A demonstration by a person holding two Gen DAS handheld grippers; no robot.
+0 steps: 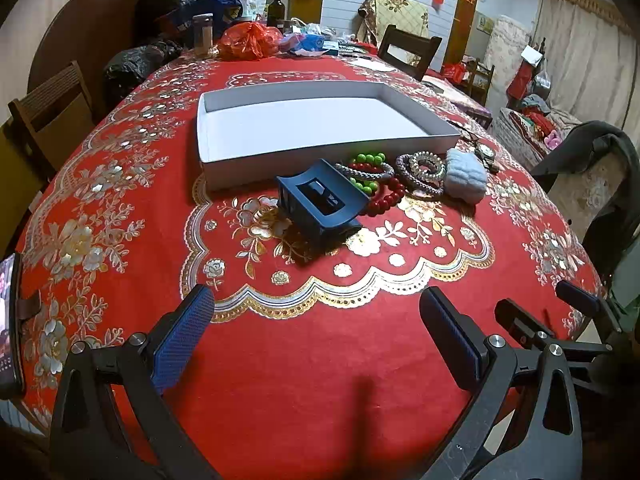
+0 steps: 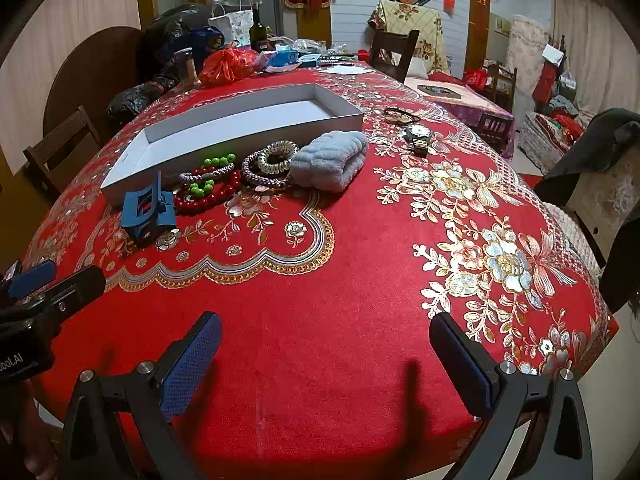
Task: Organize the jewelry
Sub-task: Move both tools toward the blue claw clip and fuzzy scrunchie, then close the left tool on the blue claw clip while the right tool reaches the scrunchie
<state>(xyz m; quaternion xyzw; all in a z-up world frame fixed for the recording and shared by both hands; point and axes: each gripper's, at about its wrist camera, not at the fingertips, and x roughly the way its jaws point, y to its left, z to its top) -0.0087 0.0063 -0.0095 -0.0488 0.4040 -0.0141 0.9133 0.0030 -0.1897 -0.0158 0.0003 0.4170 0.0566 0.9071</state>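
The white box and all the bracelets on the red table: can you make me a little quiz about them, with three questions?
1. True or false: the white box already has jewelry inside.
2. Which lies closest to the left gripper? A) blue hair clip B) wristwatch C) grey fluffy scrunchie
3. Fill in: the green bead bracelet and red bead bracelet lie ____ the box.

Key: 1 false, the box is empty. 2 A. 3 outside, on the tablecloth beside it.
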